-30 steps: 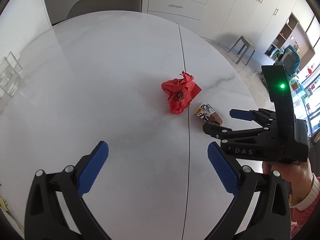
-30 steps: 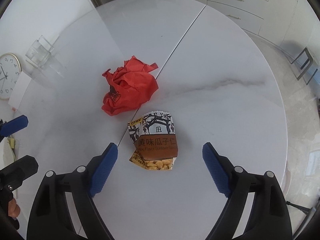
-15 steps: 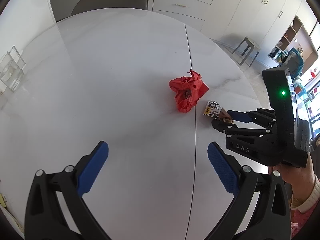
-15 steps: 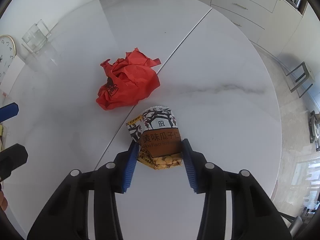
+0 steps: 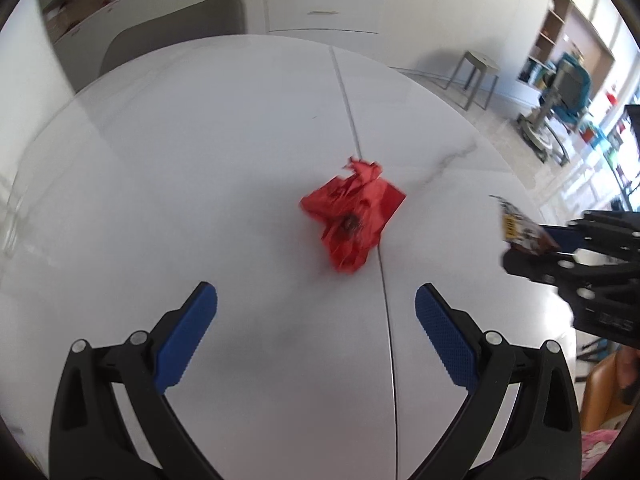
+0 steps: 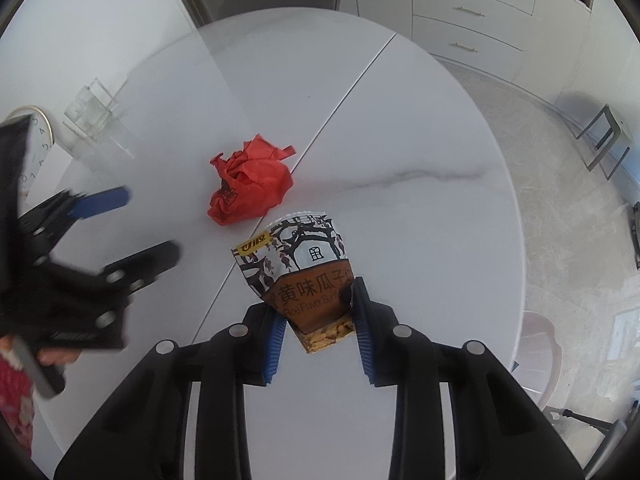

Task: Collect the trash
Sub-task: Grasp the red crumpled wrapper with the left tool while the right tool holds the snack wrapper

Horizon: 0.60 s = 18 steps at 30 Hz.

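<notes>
Nearest the right wrist camera, the right gripper (image 6: 318, 320) pinches the lower end of the sunflower-seed packet (image 6: 298, 268), its printed top angled up, seemingly clear of the white marble table (image 6: 420, 240), ready for disposal. Half a second ago the pads only flanked the packet as it lay on the table; now they are closed on it. Beside it, the left gripper (image 5: 316, 332) hovers with its pads spread wide and nothing between them, lined up on the crumpled red wrapper (image 5: 352, 220), probably the next pickup. That wrapper lies beyond, beside the table's centre seam, unmoved; the left gripper has swung to centre it. Farther off stand a glass container (image 6: 90, 110) and grey chair (image 5: 168, 32).
</notes>
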### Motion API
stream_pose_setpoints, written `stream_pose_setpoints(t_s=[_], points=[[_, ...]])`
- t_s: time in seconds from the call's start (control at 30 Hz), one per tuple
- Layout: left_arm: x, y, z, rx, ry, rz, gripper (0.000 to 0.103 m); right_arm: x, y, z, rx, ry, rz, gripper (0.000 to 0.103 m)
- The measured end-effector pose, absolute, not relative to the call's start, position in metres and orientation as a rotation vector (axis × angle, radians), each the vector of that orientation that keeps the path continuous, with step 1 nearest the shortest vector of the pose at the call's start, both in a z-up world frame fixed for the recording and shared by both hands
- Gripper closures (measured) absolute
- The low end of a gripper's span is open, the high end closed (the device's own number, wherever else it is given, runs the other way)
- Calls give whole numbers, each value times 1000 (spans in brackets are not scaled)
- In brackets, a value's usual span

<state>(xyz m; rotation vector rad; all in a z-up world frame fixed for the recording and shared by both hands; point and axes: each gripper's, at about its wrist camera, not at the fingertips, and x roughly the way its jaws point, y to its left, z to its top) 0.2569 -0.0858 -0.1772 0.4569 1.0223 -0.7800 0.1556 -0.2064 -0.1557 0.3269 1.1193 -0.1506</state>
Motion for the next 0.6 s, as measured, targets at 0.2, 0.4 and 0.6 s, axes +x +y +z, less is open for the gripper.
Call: stream_pose_setpoints(t_s=[0.2,0.4,0.6], points=[[277,-134,-198,564,1024,-893,8,133,-222,-139,363,1097,-188,71],[283,-157,-212,614,1025,-924,25,132,-230,-138,386,1096,-207,71],[284,-152,-214,589,1067,-935,65,134,-230,-136,390,1089,-192,71]])
